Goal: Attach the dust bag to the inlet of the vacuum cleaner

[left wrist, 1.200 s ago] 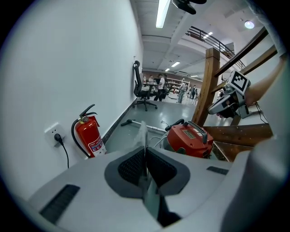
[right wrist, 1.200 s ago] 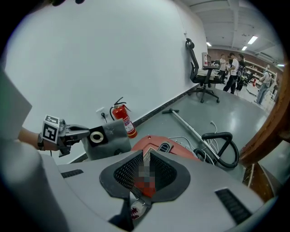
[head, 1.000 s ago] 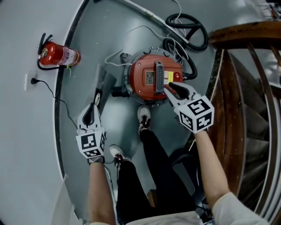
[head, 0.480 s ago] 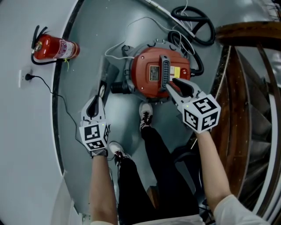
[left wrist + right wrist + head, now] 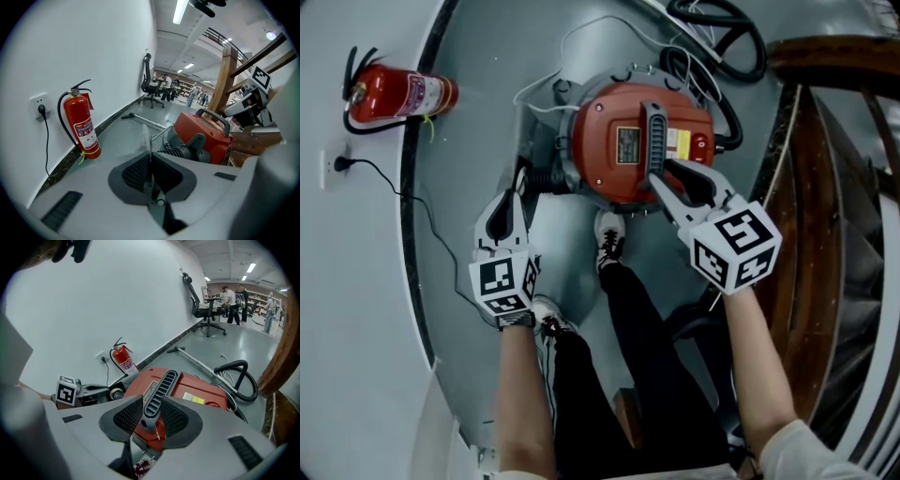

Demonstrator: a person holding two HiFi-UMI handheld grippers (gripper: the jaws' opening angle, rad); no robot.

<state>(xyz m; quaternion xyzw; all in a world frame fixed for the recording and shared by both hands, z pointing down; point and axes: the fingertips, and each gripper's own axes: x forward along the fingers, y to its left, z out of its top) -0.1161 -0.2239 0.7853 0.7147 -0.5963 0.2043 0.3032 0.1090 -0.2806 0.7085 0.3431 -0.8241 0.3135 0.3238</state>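
The red vacuum cleaner (image 5: 623, 141) stands on the grey floor with its black carry handle (image 5: 654, 136) on top. My right gripper (image 5: 675, 183) is open, and the handle's near end (image 5: 159, 390) lies between its jaws. My left gripper (image 5: 504, 214) is left of the vacuum and is shut on the thin translucent dust bag (image 5: 149, 140), seen edge-on between the pads. The bag (image 5: 525, 159) hangs just before the ribbed black inlet (image 5: 546, 178) on the vacuum's left side. That inlet (image 5: 180, 150) shows right beyond the left gripper (image 5: 150, 164).
A red fire extinguisher (image 5: 398, 94) stands at the wall by a socket (image 5: 337, 164). A black hose (image 5: 722, 37) and cables lie behind the vacuum. A wooden staircase (image 5: 844, 187) rises at the right. The person's shoes (image 5: 609, 234) stand close before the vacuum.
Both grippers have sunk towards the vacuum. The right one has come round the handle's near end. The left one has carried the bag closer to the inlet.
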